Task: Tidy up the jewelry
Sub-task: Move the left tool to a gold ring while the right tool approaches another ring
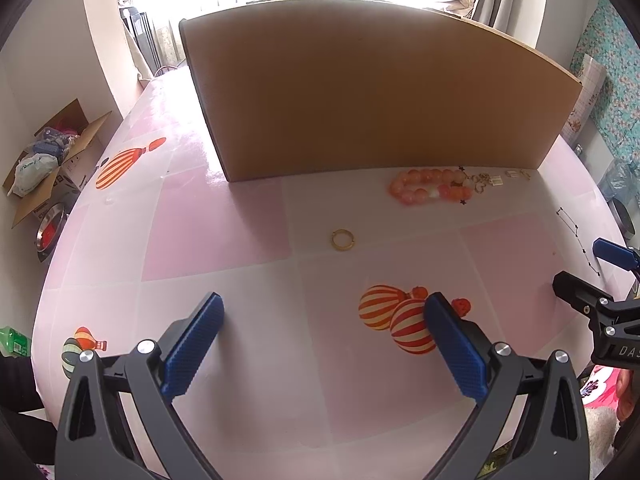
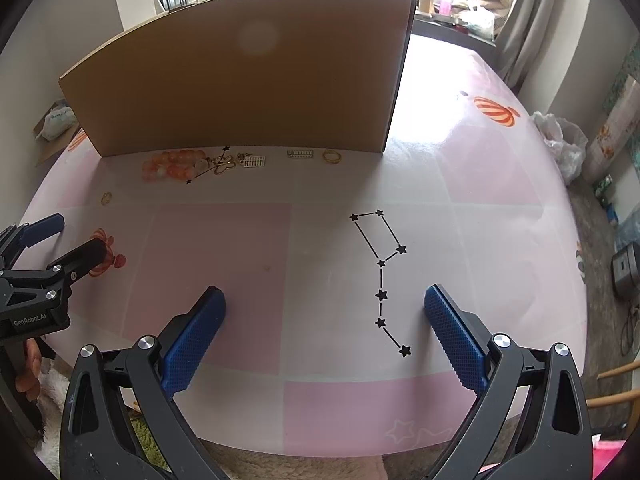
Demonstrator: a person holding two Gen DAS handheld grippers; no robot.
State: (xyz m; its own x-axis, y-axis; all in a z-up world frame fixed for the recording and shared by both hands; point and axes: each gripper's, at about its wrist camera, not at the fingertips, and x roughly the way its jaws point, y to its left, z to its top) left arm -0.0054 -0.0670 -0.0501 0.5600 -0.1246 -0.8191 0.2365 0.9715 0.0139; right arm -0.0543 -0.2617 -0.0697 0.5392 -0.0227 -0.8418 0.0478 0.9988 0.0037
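A gold ring lies alone on the pink table, straight ahead of my open left gripper. An orange bead bracelet with a gold charm rests further right, at the foot of the brown cardboard box. From the right wrist the bracelet, a gold butterfly charm, two small abacus-like pieces and a second gold ring line up along the box. My right gripper is open and holds nothing. The lone ring shows at far left.
The table carries printed balloons and a star constellation. An open carton with bags and a metal bowl sit on the floor to the left. A white plastic bag lies beyond the table's right edge.
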